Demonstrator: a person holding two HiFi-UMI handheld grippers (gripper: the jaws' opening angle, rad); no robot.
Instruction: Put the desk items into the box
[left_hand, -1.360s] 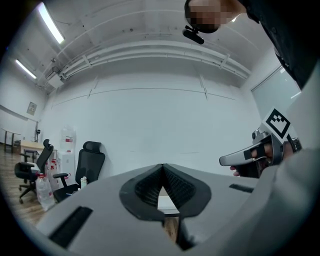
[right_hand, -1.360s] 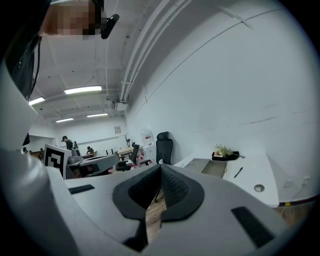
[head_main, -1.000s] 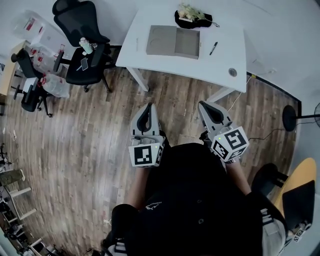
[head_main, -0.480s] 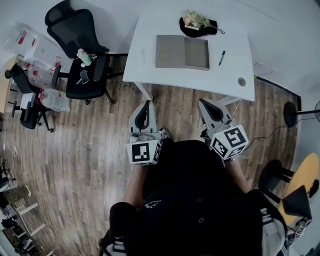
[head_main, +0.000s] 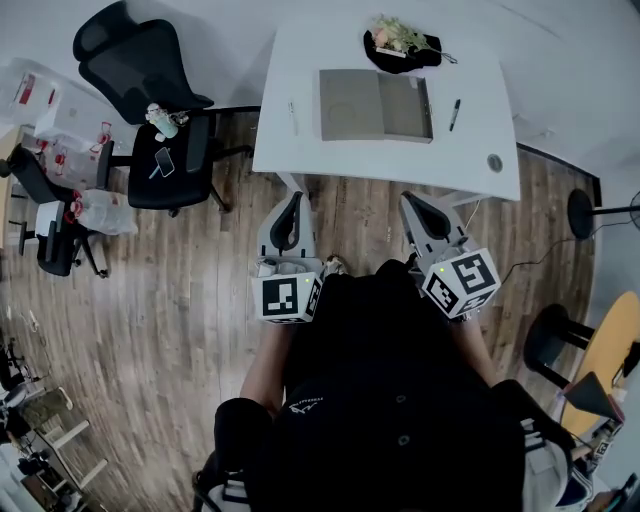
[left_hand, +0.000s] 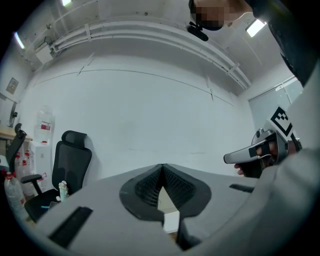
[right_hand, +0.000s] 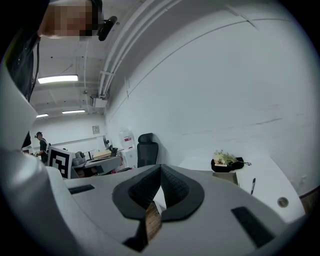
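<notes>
A flat brown cardboard box lies on the white desk at the top of the head view. Right of it lies a black pen, left of it a thin white pen, and behind it a black tray with flowers. My left gripper and right gripper hang over the wooden floor just short of the desk's front edge, both shut and empty. In the right gripper view the box, pen and flower tray show ahead of the closed jaws.
A black office chair with a bottle and a phone on its seat stands left of the desk. More chairs and bags sit at far left. A round grommet marks the desk's right corner. A fan base stands at right.
The desk and chair have shifted slightly right and down in the head view as the person steps closer. Both grippers stay shut and held in front of the body.
</notes>
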